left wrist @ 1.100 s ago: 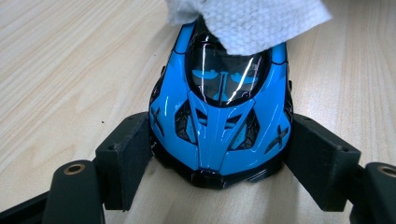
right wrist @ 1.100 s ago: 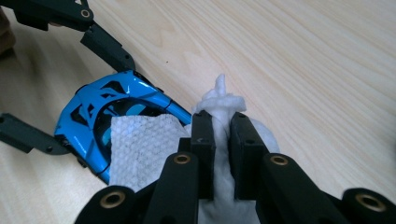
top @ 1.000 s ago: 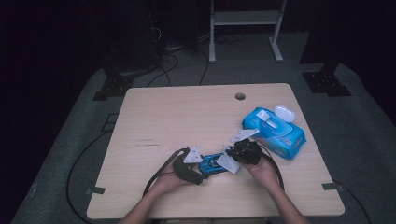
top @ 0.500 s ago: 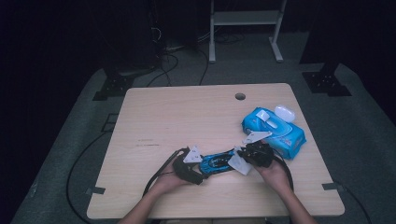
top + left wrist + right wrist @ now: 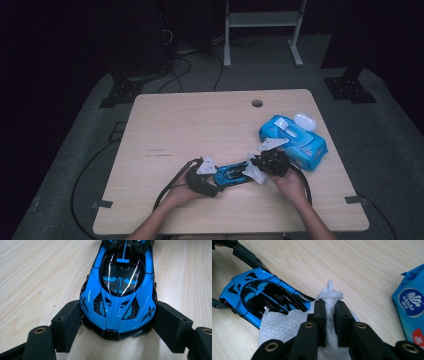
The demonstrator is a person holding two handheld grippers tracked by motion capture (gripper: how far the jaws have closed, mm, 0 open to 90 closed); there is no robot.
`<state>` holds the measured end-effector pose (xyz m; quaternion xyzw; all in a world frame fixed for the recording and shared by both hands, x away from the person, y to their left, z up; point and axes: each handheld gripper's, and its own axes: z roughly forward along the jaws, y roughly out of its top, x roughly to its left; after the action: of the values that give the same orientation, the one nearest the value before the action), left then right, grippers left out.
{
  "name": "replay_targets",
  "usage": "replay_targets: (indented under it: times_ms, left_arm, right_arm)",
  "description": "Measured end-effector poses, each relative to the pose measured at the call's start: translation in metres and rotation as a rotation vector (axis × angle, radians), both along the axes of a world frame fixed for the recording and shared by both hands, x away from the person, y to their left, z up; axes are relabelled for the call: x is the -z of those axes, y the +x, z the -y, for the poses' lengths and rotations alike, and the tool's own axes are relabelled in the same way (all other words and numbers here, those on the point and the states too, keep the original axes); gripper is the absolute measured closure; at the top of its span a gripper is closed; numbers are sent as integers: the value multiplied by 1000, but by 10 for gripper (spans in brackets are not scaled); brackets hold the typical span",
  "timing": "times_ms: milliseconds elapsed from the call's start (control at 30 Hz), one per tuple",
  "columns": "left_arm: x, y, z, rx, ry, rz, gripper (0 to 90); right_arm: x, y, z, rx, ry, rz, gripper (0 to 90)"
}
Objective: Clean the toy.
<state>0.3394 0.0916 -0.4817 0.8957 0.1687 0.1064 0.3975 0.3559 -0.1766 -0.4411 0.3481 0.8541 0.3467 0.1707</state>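
Resting near the front edge of the wooden table (image 5: 200, 125), both forearms are coming in from below, each hand wrapped around its tongs and angled inward so the two tools are facing each other across the toy. The left gripper (image 5: 210, 181) is lying low and level, its jaws clamped on the nose of the blue toy sports car (image 5: 232, 175); in the left gripper view the black pads (image 5: 68, 320) are pressing on both front corners of the car (image 5: 120, 290). The right gripper (image 5: 257, 167) is sitting at the car's far end, its jaws pinched together on a bunched white wet wipe (image 5: 287, 327), whose loose part is draping over the car's (image 5: 262, 295) rear.

The car's long axis is running straight between the two tongs, nose pointing into the left gripper, tail toward the right one. Just beyond the right gripper a blue pack of wet wipes (image 5: 295, 140) is lying, with a small white earbud case (image 5: 305, 120) touching its far side.

Compared with a second ago, the right hand is sitting slightly farther out toward the pack, so more of the car's body is showing between the tongs; the left hand is staying put, and both grips are holding unchanged.
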Motion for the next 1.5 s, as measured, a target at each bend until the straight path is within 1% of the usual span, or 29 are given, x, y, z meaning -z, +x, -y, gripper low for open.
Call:
replay_targets:
  times_ms: [33, 100, 133, 167, 200, 233, 267, 300, 333, 367, 400, 467, 533, 600, 767, 800, 867, 900, 933, 1033, 1100, 1133, 1167, 1233, 1333, 1367, 1400, 1433, 1500]
  left_arm:
    - [0, 0, 0, 0, 1, -1, 256]
    - [0, 0, 0, 0, 2, 0, 255]
    - [0, 0, 0, -2, 3, -1, 255]
    - [-1, 0, 0, -4, 6, -2, 254]
    - [-1, -1, -1, -4, 13, 4, 254]
    - [-1, -1, -1, -4, 13, 4, 254]
    - [-1, -1, -1, -4, 8, 4, 254]
    - [-1, -1, -1, -5, 7, 4, 254]
    - [-1, -1, -1, -3, 9, 6, 254]
    - [-1, -1, -1, -3, 9, 6, 254]
    - [-1, -1, 0, -3, 8, 5, 254]
    - [-1, 0, 0, -2, 5, 5, 254]
    - [-1, -1, 0, -2, 6, 5, 254]
    - [-1, -1, 0, -3, 6, 5, 254]
    - [-1, -1, 0, -7, 8, 5, 254]
    - [-1, -1, 0, -6, 5, 2, 254]
    - [-1, 0, 0, -3, 7, 3, 254]
    - [-1, 0, 0, -4, 7, 3, 254]
    - [-1, 0, 0, -4, 7, 3, 254]
    - [-1, -1, 0, -5, 9, 4, 254]
    - [-1, -1, 0, -4, 9, 6, 254]
    - [-1, -1, 0, -4, 9, 5, 254]
    - [-1, -1, 0, -4, 7, 5, 254]
    - [0, 0, 0, -3, 5, 3, 254]
    - [0, 0, 0, -2, 5, 3, 254]
    - [0, 0, 0, -2, 5, 3, 254]
    - [0, 0, 0, -2, 5, 2, 254]
    - [0, 0, 0, -3, 4, 2, 254]
    - [0, 0, 0, -4, 5, 3, 254]
  right_arm:
    - [-1, 0, -2, -1, -19, 11, 808]
    - [-1, -1, -6, -3, -26, 17, 808]
    - [-2, -1, -11, -16, -31, 22, 808]
    - [-1, -1, -23, -40, -37, 23, 804]
    - [1, -2, -28, -54, -63, 39, 803]
    - [2, -3, -31, -74, -87, 59, 804]
    - [2, -2, -29, -95, -92, 61, 805]
    - [2, -2, -29, -95, -92, 61, 805]
    - [-1, 1, -17, -59, -86, 54, 806]
    - [-2, 2, -11, -39, -60, 50, 807]
    - [-2, 2, -11, -39, -60, 50, 807]
    - [-5, 4, 7, 21, 16, 32, 807]
    - [-2, 5, 7, 12, 40, 2, 807]
    - [2, 5, 4, -12, 30, -6, 806]
    - [0, 0, 10, -20, 23, -31, 806]
    - [-1, -9, 19, -18, 32, -41, 806]
    - [-1, -15, 24, -24, 39, -43, 806]
    - [-2, -19, 25, -27, 54, -48, 806]
    - [-3, -21, 25, -32, 78, -51, 806]
    - [-3, -24, 20, -51, 93, -50, 806]
    - [0, -27, 14, -73, 54, -37, 806]
    - [0, -28, 16, -77, 61, -40, 806]
    - [-2, -29, 20, -72, 56, -48, 806]
    - [-3, -32, 25, -55, 18, -41, 806]
    - [-4, -35, 27, -52, 24, -41, 806]
    - [-5, -37, 25, -62, 37, -36, 806]
    - [-6, -39, 17, -86, 57, -31, 806]
    - [-6, -39, 17, -86, 57, -31, 806]
    - [-4, -40, 4, -124, 48, -31, 806]
